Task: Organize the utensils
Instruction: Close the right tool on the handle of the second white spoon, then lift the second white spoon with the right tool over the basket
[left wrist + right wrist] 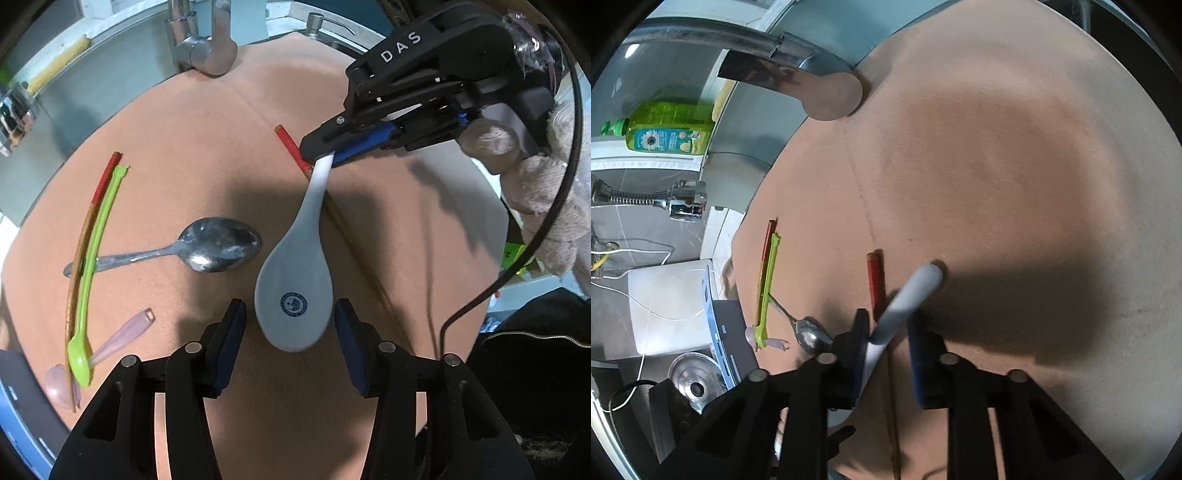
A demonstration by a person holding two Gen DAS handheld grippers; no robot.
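Observation:
A white ceramic spoon [295, 280] with a blue round mark lies across the tan mat [192, 147]. My right gripper [325, 157] is shut on the end of its handle [912, 291], which passes between the right gripper's [888, 347] fingers. The spoon's bowl sits between the fingers of my left gripper [291, 332], which is open, with a gap on each side. A red-tipped chopstick [290, 146] runs under the handle. On the left are a metal spoon [218, 251], a green spoon [96, 258], a second chopstick [90, 225] and a pale pink spoon [122, 339].
A chrome faucet [207, 48] and a soap pump [317, 22] stand at the mat's far edge. A gloved hand [535, 192] holds the right gripper. Left of the mat are a green detergent bottle [665, 129], a spray head [683, 201], a white box [668, 306] and a sink drain [694, 384].

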